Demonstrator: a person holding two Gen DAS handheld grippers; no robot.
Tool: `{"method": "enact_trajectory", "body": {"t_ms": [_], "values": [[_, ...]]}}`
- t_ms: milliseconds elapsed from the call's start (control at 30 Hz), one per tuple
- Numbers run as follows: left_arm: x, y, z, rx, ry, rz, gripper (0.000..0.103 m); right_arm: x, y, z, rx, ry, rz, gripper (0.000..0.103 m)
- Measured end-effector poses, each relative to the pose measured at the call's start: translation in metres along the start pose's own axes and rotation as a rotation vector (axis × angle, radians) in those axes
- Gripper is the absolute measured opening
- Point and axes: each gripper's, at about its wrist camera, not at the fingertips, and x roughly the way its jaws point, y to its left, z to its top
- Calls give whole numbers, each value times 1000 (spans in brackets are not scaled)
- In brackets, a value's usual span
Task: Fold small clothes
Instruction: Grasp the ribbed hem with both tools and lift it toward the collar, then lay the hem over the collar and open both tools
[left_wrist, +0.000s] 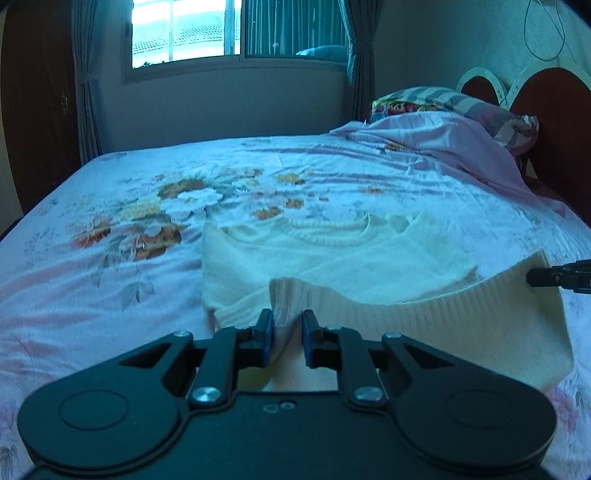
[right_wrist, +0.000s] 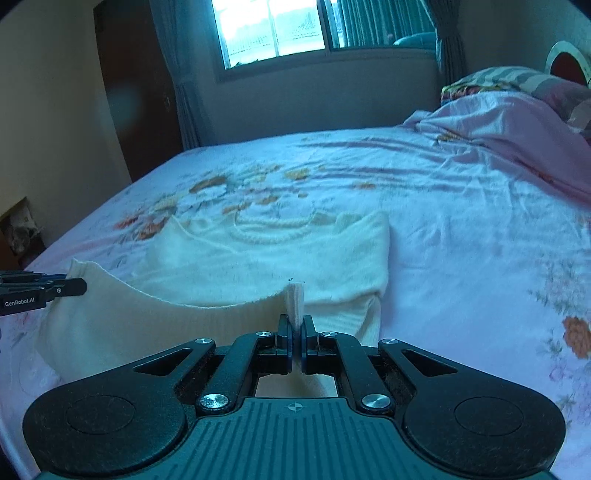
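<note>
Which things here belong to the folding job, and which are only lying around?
Part of the job:
- cream knit sweater
- left gripper, gripping its ribbed hem
- right gripper, gripping the same hem

Only lying around:
- floral bedsheet
- pink blanket
- striped pillow
- curtains

A sweater lies on the bed, its near hem lifted off the sheet. The left gripper pinches one hem corner, the right gripper the other. Behind, at the right, a blanket covers pillows against the headboard. A window stands beyond the bed's far side.
</note>
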Motion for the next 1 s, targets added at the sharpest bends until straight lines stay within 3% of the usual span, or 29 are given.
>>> {"method": "enact_trajectory", "body": {"t_ms": [233,567,833,1000], "values": [[46,8,54,-21,-56,31,14,37,-12,57,-38,-75,-46,3],[150,22,104,-56,-41,71,14,141,-51,119,-32,-74,-122,3],[229,35,96,-95,58,145,9,226,-76,116,-20,21,-195,3],[241,36,80,-90,126,129,11,259,-86,99,7,129,-191,4]]}}
